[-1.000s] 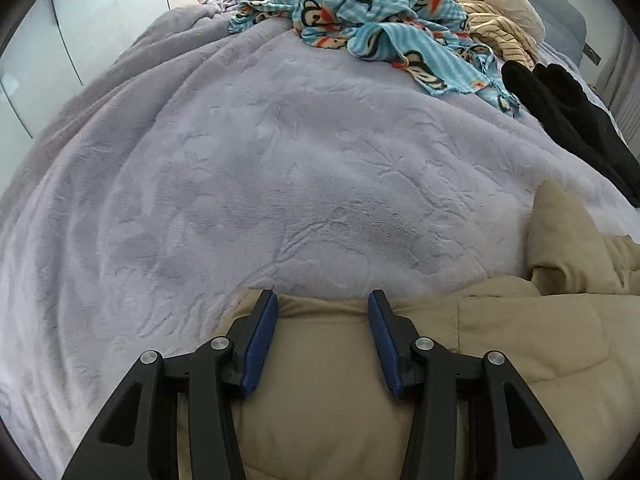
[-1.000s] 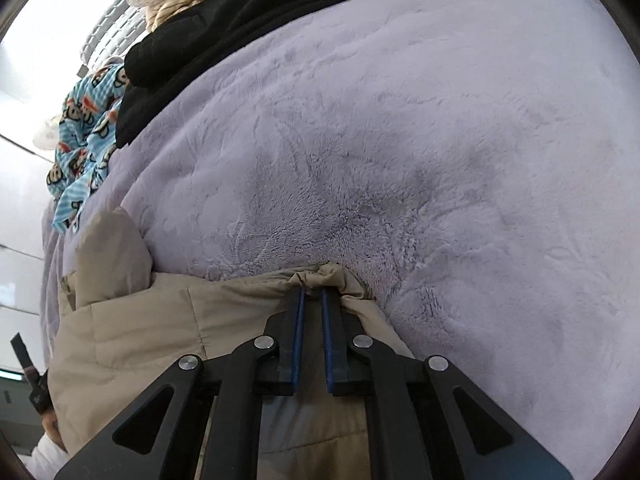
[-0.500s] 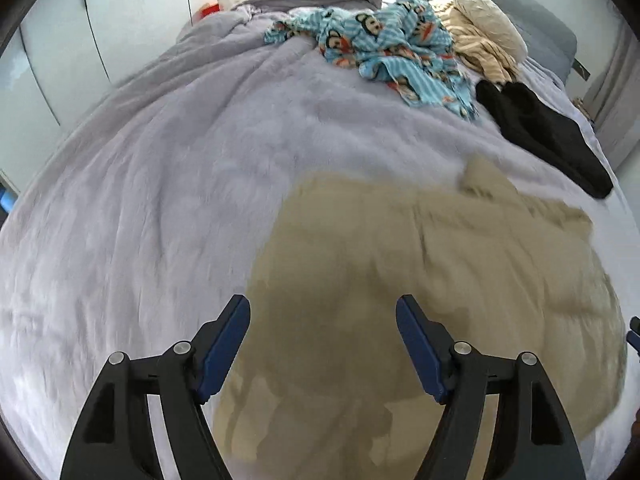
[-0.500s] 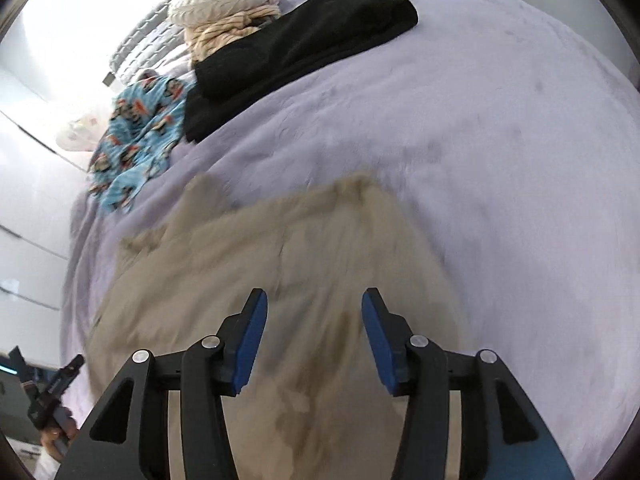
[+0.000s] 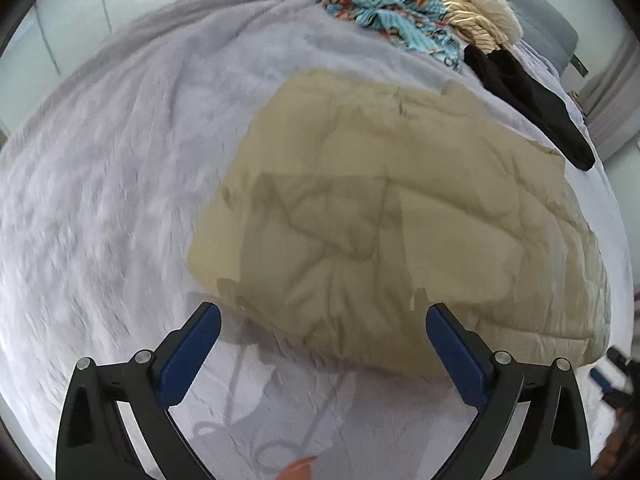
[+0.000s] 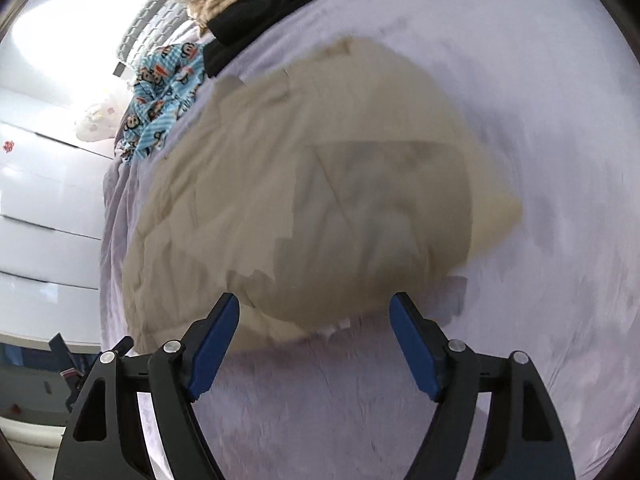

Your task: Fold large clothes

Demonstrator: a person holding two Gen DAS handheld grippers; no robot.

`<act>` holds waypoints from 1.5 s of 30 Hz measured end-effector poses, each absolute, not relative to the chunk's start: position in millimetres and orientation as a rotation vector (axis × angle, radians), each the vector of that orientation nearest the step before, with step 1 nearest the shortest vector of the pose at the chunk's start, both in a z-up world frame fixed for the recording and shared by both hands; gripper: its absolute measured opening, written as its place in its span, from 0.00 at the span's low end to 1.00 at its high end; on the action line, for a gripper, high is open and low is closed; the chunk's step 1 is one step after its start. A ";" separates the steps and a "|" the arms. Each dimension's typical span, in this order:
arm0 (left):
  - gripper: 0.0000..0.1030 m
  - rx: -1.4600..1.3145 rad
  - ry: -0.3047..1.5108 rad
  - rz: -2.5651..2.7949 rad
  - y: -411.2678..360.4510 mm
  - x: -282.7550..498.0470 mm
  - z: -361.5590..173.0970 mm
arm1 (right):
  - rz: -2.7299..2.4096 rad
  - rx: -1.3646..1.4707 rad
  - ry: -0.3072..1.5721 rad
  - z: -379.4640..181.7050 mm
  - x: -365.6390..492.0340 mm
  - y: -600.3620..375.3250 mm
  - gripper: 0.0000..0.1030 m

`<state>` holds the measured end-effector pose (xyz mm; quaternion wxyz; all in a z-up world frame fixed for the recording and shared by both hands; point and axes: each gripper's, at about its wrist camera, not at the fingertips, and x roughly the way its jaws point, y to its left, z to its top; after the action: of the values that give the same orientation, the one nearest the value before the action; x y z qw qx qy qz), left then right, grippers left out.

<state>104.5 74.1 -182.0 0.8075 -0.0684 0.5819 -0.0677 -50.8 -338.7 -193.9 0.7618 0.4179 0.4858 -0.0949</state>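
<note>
A large beige quilted jacket [image 5: 400, 200] lies folded flat on the lilac plush bedspread [image 5: 100, 200]; it also shows in the right wrist view [image 6: 300, 200]. My left gripper [image 5: 324, 320] is wide open and empty, above the bedspread just short of the jacket's near edge. My right gripper [image 6: 316, 312] is wide open and empty, also raised just short of the jacket's near edge. Both views are motion-blurred.
A blue monkey-print garment [image 5: 384, 4], a cream knit pile [image 5: 480, 16] and a black garment [image 5: 528, 96] lie at the far end of the bed. White cabinet fronts [image 6: 36, 200] stand to the left. The other gripper shows at the edge [image 5: 616, 376].
A second ago my right gripper was shut on the jacket's edge and the left straddled it. Both have opened wide, let go and pulled back and up; the jacket now lies flat.
</note>
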 end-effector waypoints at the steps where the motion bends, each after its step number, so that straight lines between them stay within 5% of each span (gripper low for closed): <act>1: 1.00 -0.166 1.260 -0.145 75.4 103.0 -186.1 | -0.210 0.931 1.061 -198.7 -55.8 -337.0 0.80; 6: 1.00 -0.254 1.308 -0.154 79.9 96.9 -200.1 | -0.198 1.034 1.043 -216.5 -65.8 -334.3 0.83; 9: 1.00 -0.296 1.314 -0.173 80.4 93.8 -203.9 | -0.163 1.144 1.016 -231.5 -65.1 -335.8 1.00; 21: 1.00 -0.685 1.367 -0.250 107.2 101.4 -248.8 | -0.113 1.320 0.934 -263.7 -44.2 -341.7 1.00; 34: 0.99 -0.722 1.245 -0.250 84.7 158.5 -252.5 | -0.033 1.463 0.851 -289.2 1.5 -352.4 1.00; 37: 0.79 -0.673 1.223 -0.219 81.5 163.0 -248.7 | -0.038 1.475 0.838 -290.0 -0.5 -352.4 1.00; 39: 0.50 -0.636 1.215 -0.241 78.1 166.9 -245.9 | -0.044 1.478 0.836 -289.5 -0.4 -352.0 0.98; 41: 0.38 -0.601 1.206 -0.259 78.0 167.2 -240.7 | -0.060 1.484 0.840 -290.4 -0.9 -352.1 0.94; 45: 0.25 -0.454 1.160 -0.284 69.6 165.1 -219.7 | -0.088 1.508 0.854 -292.9 -1.1 -352.6 0.58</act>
<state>165.1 69.6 -219.7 0.8027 -0.2117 0.5415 -0.1327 -1.1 -352.6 -292.9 0.6465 0.6630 0.3755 -0.0386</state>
